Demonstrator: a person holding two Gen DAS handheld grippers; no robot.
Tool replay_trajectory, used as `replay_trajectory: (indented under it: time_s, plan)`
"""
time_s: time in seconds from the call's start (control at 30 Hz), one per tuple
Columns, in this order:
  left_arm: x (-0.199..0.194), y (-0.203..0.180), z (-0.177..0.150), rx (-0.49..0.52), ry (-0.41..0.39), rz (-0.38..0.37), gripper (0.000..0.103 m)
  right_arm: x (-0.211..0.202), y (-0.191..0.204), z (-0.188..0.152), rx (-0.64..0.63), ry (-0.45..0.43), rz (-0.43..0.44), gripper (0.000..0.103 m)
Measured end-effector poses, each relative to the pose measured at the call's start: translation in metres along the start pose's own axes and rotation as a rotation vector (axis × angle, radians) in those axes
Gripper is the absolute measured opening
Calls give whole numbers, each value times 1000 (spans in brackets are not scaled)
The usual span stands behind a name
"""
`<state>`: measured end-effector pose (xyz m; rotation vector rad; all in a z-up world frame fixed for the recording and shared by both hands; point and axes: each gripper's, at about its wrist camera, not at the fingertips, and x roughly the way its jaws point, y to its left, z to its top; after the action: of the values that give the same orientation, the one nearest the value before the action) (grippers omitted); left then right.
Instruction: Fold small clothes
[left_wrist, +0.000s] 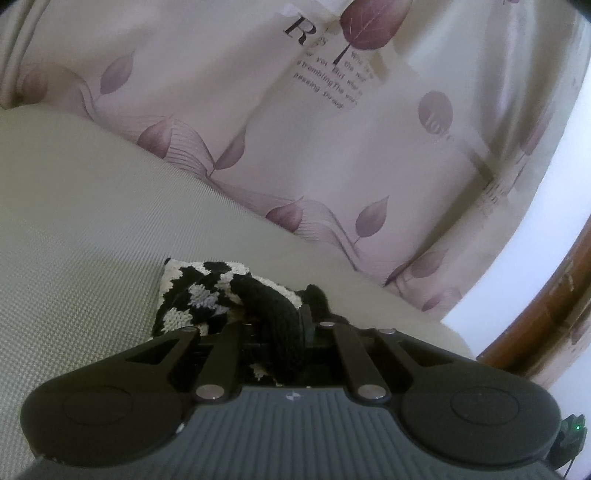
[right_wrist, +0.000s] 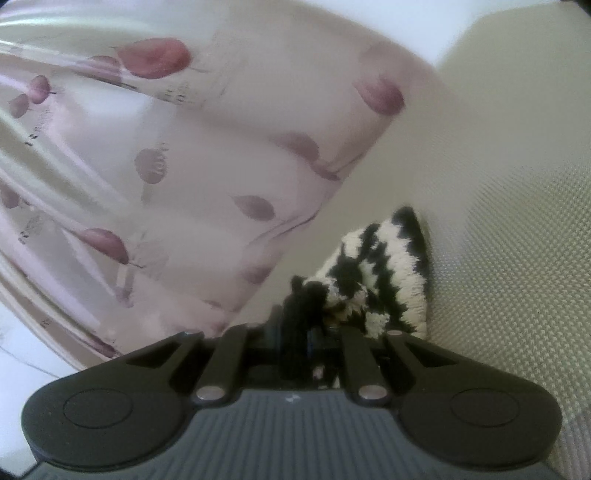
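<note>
You're holding a black-and-white knitted garment (left_wrist: 207, 295) with both grippers, over a beige woven surface (left_wrist: 74, 221). The left gripper (left_wrist: 284, 325) is clamping a black rolled edge of the knit; its jaws are drawn in tight on the fabric, fingertips buried in the wool so you can't see the pads. The right gripper (right_wrist: 295, 325) is pinching a black bunch of the same garment (right_wrist: 380, 273), jaws closed on it, tips also hidden by yarn. In the left view the garment is lying near the gripper, bunched, with its white and black zigzag part spreading to the left. In the right view the striped part is standing up to the right of the gripper, against the woven surface (right_wrist: 517, 258).

The curtain (left_wrist: 332, 147) is hanging at the far side, pale with purple leaf prints. Writing on it is reading a big "R", then partial lines: "trembling", "passing throug", "But", the rest cut off by folds. A round leaf at far right is carrying script, maybe "love", hard to make out. In the right view the curtain (right_wrist: 184, 166) is blurred; its lettering isn't legible. A brown wooden strip (left_wrist: 554, 302) is showing at the right edge, cut off. A small green light (left_wrist: 577, 427) is glowing at the near right corner.
</note>
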<state>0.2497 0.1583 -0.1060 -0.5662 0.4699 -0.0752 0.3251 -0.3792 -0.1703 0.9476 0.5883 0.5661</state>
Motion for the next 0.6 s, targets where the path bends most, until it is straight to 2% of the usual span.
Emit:
replay_trajectory:
  time_s: [0.03,0.1,0.17,0.23,0.3,0.33,0.43,0.5,0.6]
  plan:
    - [2,0,-1,0,2,9,14,3,-4,0,18,-6,3,13]
    - [5,1,-1,1,7,36,36,4,-11,-2,54,-26,2,17]
    - [-1,4,-1,-9,-35,42,77,0,-16,-4,84,-73,-6,32]
    - [-9,6,1,-15,-80,66,94,-7,-20,-6,111,-112,37,63]
    - [-20,9,3,-6,-117,65,95,-18,-17,-8,100,-151,64,79]
    - [-24,10,4,4,-119,74,96,-22,-15,-8,86,-160,65,81]
    - [-38,20,3,30,-96,97,95,-38,-8,-14,41,-145,61,81]
    - [-46,30,-4,47,-54,117,91,-51,-3,-24,-26,-118,28,81]
    - [-49,44,-15,41,34,122,78,-69,3,-39,-95,-102,-26,81]
